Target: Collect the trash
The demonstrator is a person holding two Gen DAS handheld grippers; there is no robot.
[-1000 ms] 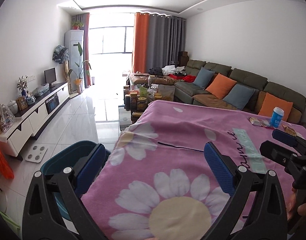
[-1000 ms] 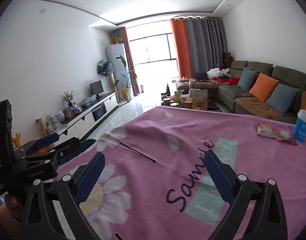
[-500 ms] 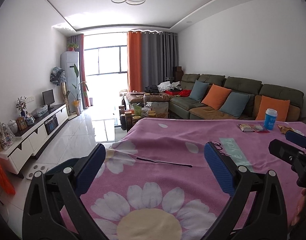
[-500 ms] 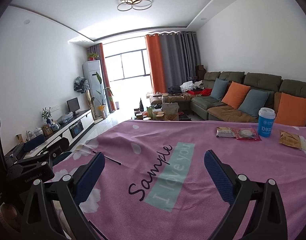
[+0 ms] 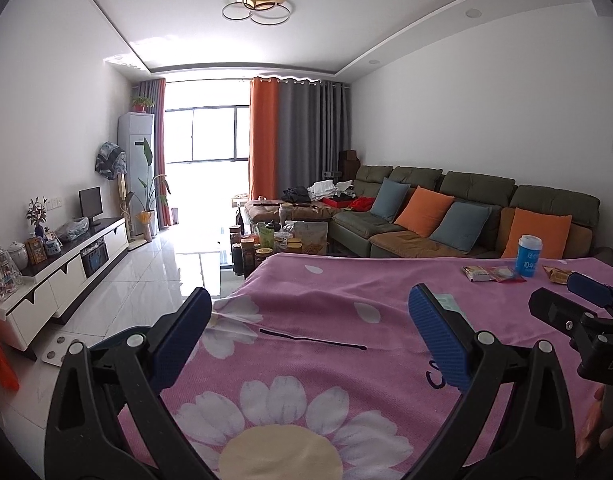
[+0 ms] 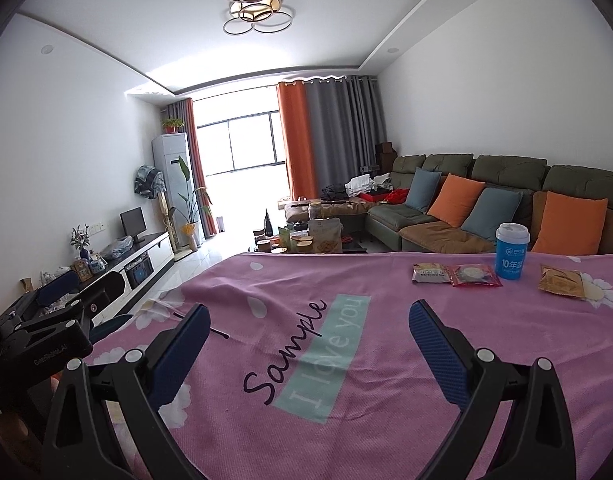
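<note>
Four pieces of trash sit at the right of the right wrist frame on the counter (image 6: 386, 420) under a pink cloth: a grey wrapper (image 6: 431, 273), a red wrapper (image 6: 475, 276) touching it, a blue cup (image 6: 511, 256) just behind, and a brown wrapper (image 6: 561, 281) further right. Both the left gripper (image 5: 306, 332) and the right gripper (image 6: 306, 334) hover with jaws wide and empty, well short of them. Likely risks: flat wrappers could slide on the cloth or the jaws could pinch the fabric instead; the upright cup could tip if nudged from the side; the overlapping wrappers might come up together. A dark teal bin (image 5: 118, 340) shows at lower left of the left wrist frame, partly hidden. The cloth reads "Sample" and "I love you"; the cup shows "10" with small characters too small to read.
</note>
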